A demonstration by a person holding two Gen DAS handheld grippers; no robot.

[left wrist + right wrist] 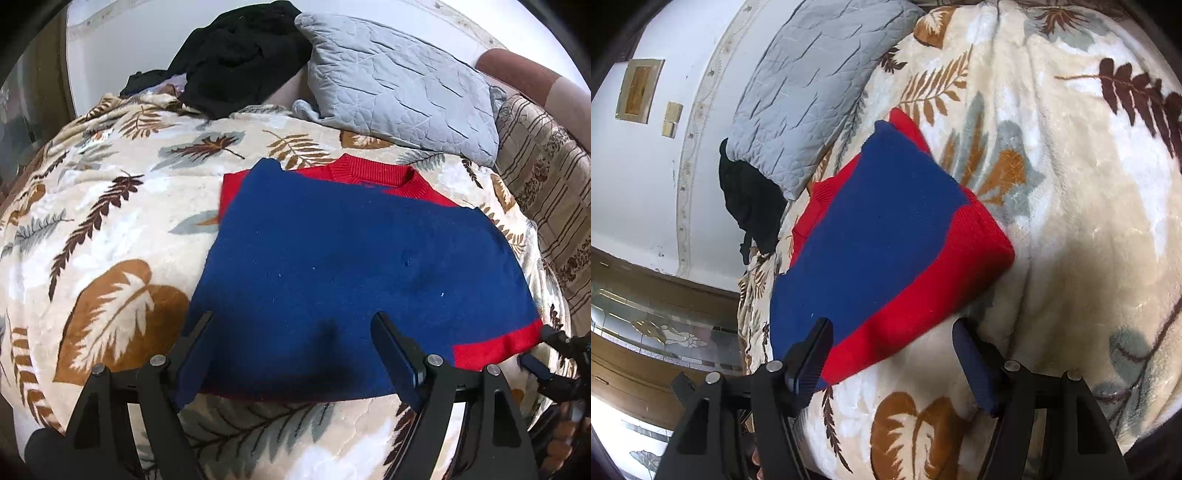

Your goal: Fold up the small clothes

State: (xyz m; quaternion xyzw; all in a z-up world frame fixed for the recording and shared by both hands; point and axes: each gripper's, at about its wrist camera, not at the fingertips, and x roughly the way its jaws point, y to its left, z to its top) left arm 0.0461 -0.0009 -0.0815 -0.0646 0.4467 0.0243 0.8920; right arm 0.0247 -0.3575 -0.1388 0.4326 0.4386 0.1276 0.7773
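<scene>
A small blue sweater (pixel 351 251) with a red collar and red hem lies folded flat on the leaf-patterned blanket (pixel 110 221). My left gripper (pixel 293 332) hovers open over the sweater's near blue edge, one finger at each side of it. My right gripper (pixel 545 350) shows at the far right, by the red hem corner. In the right wrist view the sweater (pixel 886 229) runs diagonally, and its red hem corner (pixel 905 325) lies between the spread fingers of my right gripper (pixel 892 336). The pads are not pressing on it.
A grey quilted pillow (pixel 399 85) lies behind the sweater, with a heap of black clothing (pixel 236 55) to its left. A striped brown cloth (pixel 546 192) borders the blanket on the right. In the right wrist view a white wall (pixel 646 166) and a wooden cabinet (pixel 646 332) stand beyond the bed.
</scene>
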